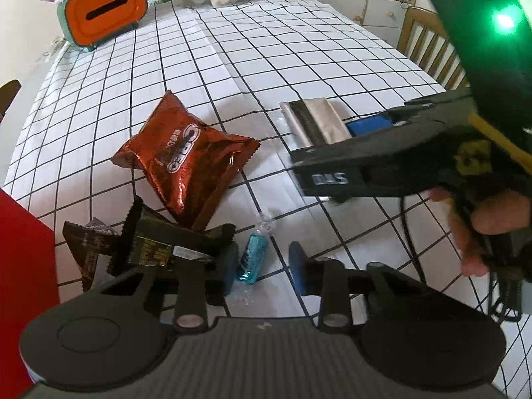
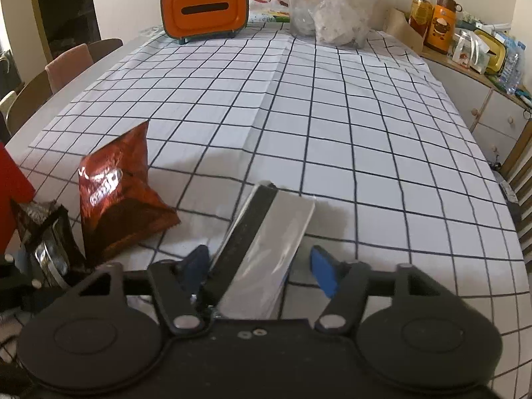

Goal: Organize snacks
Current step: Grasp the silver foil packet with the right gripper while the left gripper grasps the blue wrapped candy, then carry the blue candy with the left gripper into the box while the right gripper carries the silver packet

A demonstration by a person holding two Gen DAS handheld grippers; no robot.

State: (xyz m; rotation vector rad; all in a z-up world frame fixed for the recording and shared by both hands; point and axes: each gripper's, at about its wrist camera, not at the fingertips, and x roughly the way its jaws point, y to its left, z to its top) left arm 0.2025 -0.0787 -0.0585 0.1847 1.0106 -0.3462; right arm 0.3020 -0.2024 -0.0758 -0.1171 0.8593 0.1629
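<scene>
A red-brown Oreo bag (image 1: 186, 163) lies on the checked tablecloth; it also shows in the right wrist view (image 2: 116, 202). Dark chocolate wrappers (image 1: 146, 246) lie in front of it, partly under my left finger. A small blue-wrapped candy (image 1: 251, 257) lies between the fingers of my open left gripper (image 1: 262, 266). A silver packet with a black band (image 2: 266, 242) lies flat between the open fingers of my right gripper (image 2: 259, 266), apart from both pads. In the left wrist view the right gripper (image 1: 335, 123) is around that packet (image 1: 312, 123).
An orange tissue box (image 2: 204, 8) and a clear plastic bag (image 2: 332, 10) stand at the table's far end. A red object (image 1: 23, 256) sits at the left edge. Chairs (image 1: 429, 43) flank the table, and a cluttered cabinet (image 2: 465, 53) stands at the right.
</scene>
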